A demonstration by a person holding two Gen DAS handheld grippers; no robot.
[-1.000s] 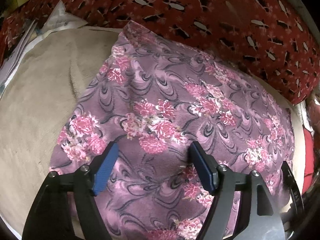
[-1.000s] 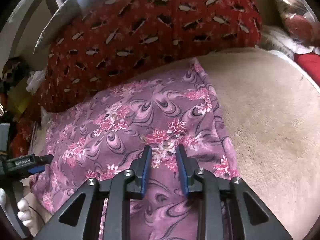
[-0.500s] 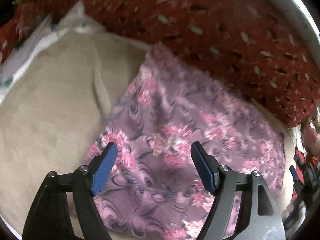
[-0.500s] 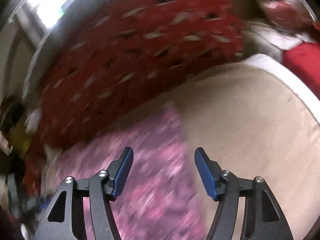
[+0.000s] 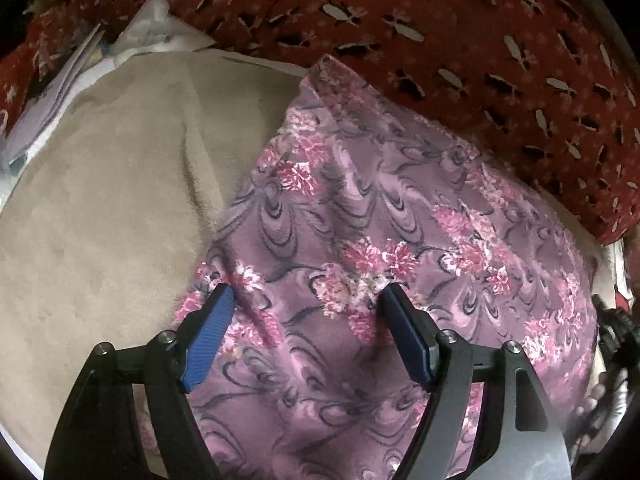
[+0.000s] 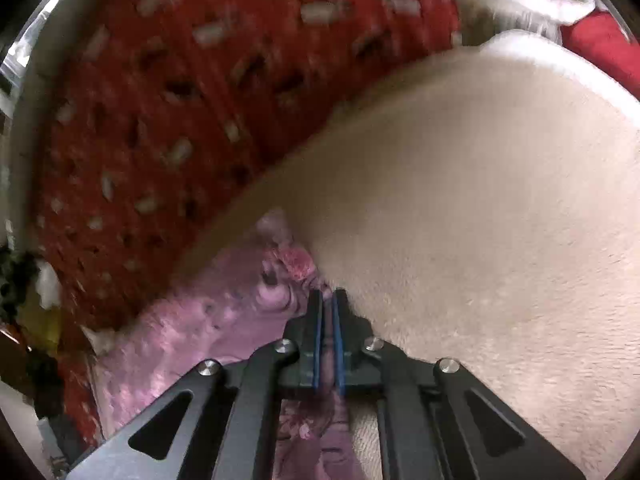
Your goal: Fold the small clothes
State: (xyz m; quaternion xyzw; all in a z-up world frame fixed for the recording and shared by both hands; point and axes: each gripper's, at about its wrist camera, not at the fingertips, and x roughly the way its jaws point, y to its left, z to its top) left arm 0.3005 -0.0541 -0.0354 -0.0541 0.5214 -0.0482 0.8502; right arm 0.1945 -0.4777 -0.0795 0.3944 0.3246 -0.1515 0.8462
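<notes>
A purple cloth with pink flowers [image 5: 380, 232] lies spread on a beige blanket [image 5: 100, 220]. My left gripper [image 5: 306, 312] is open and hovers over the cloth's near left part, its blue pads [image 5: 208, 336] wide apart. My right gripper [image 6: 326, 304] is shut on the right edge of the purple cloth [image 6: 224, 320], with fabric pinched between the blue pads. The right wrist view is blurred by motion.
A red patterned pillow [image 5: 460, 32] lies behind the cloth and also shows in the right wrist view [image 6: 180, 100]. Papers and a plastic bag [image 5: 80, 60] sit at the far left. The beige blanket [image 6: 480, 220] extends to the right. A red item [image 6: 608, 44] lies far right.
My right gripper opened, moved to the cloth's right edge and shut on it. My left gripper stayed open and shifted slightly over the cloth's left part.
</notes>
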